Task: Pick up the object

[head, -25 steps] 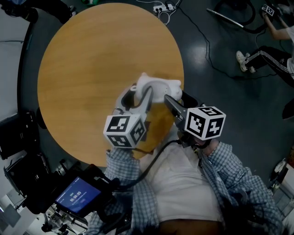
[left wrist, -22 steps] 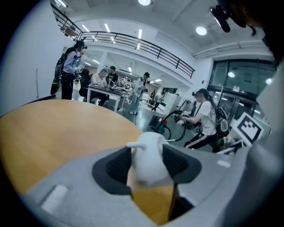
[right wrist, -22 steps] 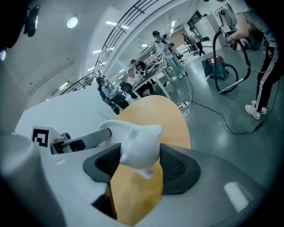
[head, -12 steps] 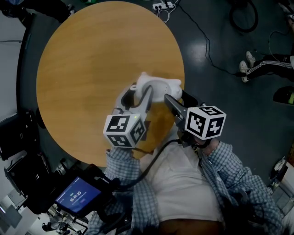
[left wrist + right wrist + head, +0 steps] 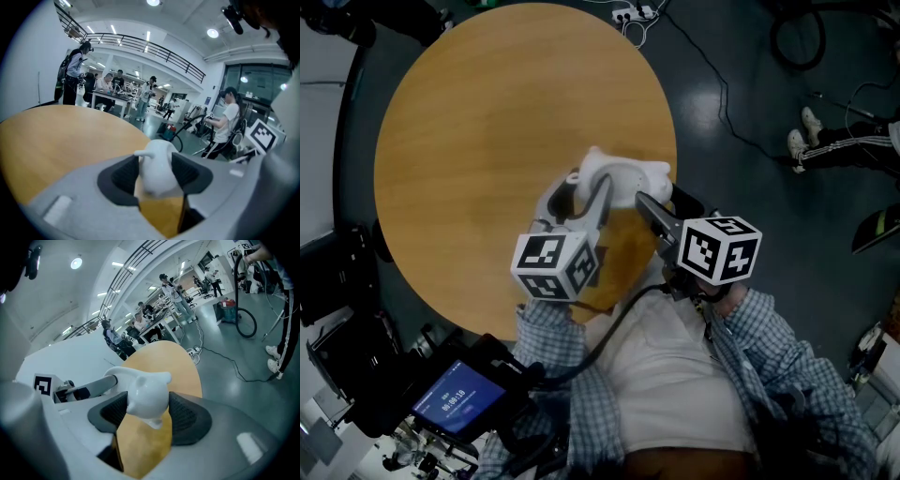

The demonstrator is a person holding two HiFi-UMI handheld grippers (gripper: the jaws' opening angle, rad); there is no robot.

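A white glossy animal figurine point(image 5: 619, 175) with small ears is held over the near right part of the round wooden table point(image 5: 487, 141). My left gripper point(image 5: 581, 194) is shut on one end of it, and in the left gripper view the figurine point(image 5: 157, 164) fills the gap between the dark ribbed pads point(image 5: 123, 176). My right gripper point(image 5: 651, 200) is shut on the eared head end point(image 5: 145, 392), with both pads point(image 5: 185, 416) pressed against it. The left gripper's fingers point(image 5: 89, 386) show behind it. Whether the figurine touches the tabletop I cannot tell.
Dark floor surrounds the table, with a power strip and cables point(image 5: 634, 15) at the far side. A person's legs point(image 5: 834, 141) are at the far right. A device with a lit screen point(image 5: 457, 401) sits at lower left. People and desks point(image 5: 108, 89) stand in the background.
Both grippers and the figurine have kept still. Only the person's legs on the floor at the far right have shifted.
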